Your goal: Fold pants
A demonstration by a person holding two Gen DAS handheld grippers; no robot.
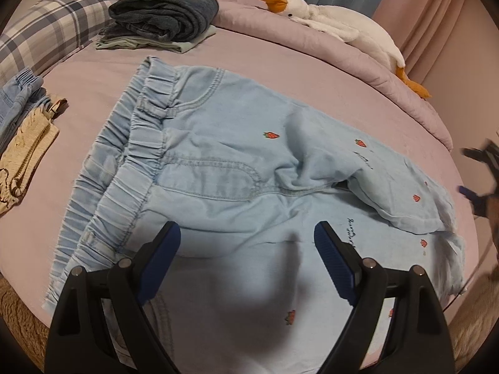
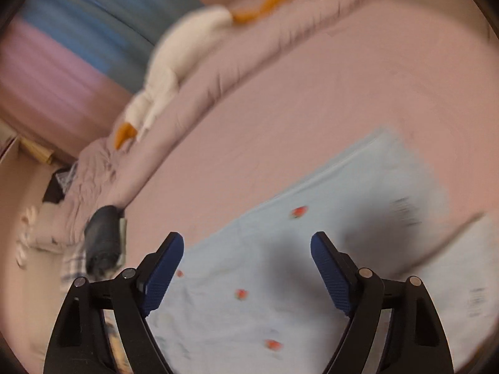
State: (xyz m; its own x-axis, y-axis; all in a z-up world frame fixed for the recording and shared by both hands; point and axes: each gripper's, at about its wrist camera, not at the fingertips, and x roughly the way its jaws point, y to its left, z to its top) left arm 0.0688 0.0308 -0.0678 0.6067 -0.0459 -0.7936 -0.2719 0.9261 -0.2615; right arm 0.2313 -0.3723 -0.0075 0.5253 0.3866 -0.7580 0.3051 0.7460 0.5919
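the light blue pants (image 1: pixel 237 168) lay spread on the pink bed (image 1: pixel 93 87), filling most of its middle, with the gathered elastic waistband (image 1: pixel 124 168) toward the bed's left side and the legs running toward the right edge. small red strawberry marks (image 1: pixel 271 135) dotted the fabric. 1 leg lay partly over the other, with a rumpled fold near the crotch.

the left gripper (image 1: pixel 247 238) hovered above the near part of the pants, its 2 blue-padded fingers (image 1: pixel 165 249) spread wide with nothing between them. the right gripper (image 2: pixel 247 243) was above the leg end of the pants (image 2: pixel 280 280), fingers (image 2: pixel 330 268) also spread wide and holding nothing; that view was blurred.

at the far left corner of the bed sat a stack of folded clothes (image 1: pixel 162 15) with a dark grey piece on top, just beside a plaid pillow (image 1: pixel 53 28). at the left edge lay a cream knitted garment (image 1: pixel 25 155) and a piece of blue denim (image 1: pixel 18 96). a white plush goose (image 1: pixel 336 21) with an orange beak lay on the rolled quilt (image 1: pixel 358 62) along the far edge.
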